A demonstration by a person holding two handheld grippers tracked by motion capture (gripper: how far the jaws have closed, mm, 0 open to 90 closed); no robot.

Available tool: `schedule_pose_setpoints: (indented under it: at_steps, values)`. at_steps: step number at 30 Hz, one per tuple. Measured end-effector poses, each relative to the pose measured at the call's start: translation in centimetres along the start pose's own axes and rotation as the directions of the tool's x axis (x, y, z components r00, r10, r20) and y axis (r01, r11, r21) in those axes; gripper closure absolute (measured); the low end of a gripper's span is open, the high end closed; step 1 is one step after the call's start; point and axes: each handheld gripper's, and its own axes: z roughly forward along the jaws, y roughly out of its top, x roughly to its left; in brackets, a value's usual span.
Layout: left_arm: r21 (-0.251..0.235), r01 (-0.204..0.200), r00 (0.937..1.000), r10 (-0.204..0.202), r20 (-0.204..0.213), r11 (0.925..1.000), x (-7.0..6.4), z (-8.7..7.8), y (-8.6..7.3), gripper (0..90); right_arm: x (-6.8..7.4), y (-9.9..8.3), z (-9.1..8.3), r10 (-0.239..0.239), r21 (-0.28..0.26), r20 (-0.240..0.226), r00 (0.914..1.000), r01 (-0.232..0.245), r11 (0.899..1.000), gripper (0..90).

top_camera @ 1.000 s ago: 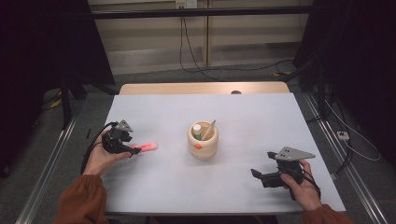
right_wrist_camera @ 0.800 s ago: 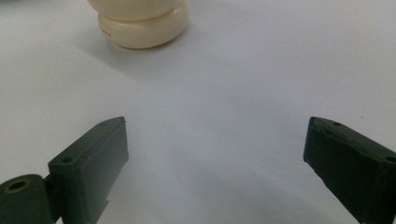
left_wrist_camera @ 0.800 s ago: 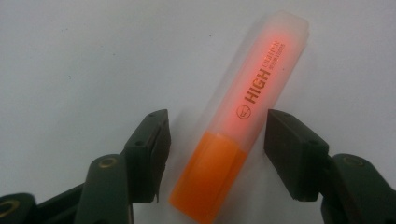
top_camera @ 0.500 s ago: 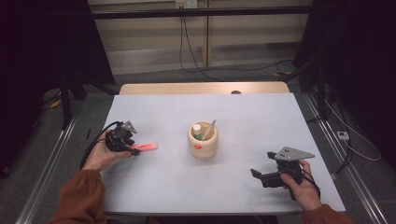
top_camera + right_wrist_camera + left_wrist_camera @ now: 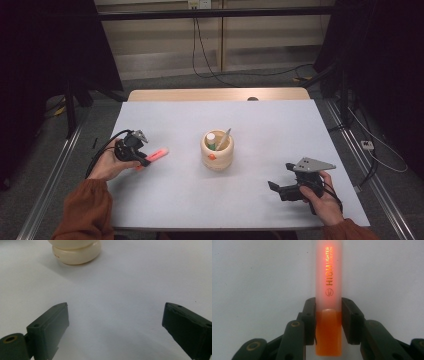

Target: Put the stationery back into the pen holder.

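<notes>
My left gripper (image 5: 142, 161) is shut on an orange-pink highlighter (image 5: 156, 155) at the table's left side. In the left gripper view both jaws clamp the highlighter (image 5: 328, 285) near its orange cap, and its body points away over the white tabletop. A cream pen cup (image 5: 217, 150) stands mid-table with a white-capped marker and a grey pen in it. My right gripper (image 5: 274, 187) rests at the front right, open, its jaws wide apart with nothing between them (image 5: 115, 327). The cup's base (image 5: 75, 251) lies ahead of it.
The white table (image 5: 260, 125) has a wooden strip along its far edge. Metal rails run down both sides, and cables trail on the floor behind and to the right.
The left hand with the highlighter has drifted slightly toward the table's left edge and lifted a little. The right gripper has stayed put.
</notes>
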Motion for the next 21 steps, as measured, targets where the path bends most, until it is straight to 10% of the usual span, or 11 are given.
schedule_pose_setpoints:
  at_steps: [21]
  values:
    - [-0.065,0.055,0.9977,-0.052,0.044,0.9964,-1.3,-1.4,-0.5,67.3,0.1,0.1,0.1,-0.007,-0.001,-0.003,1.0,0.007,1.0,6.8]
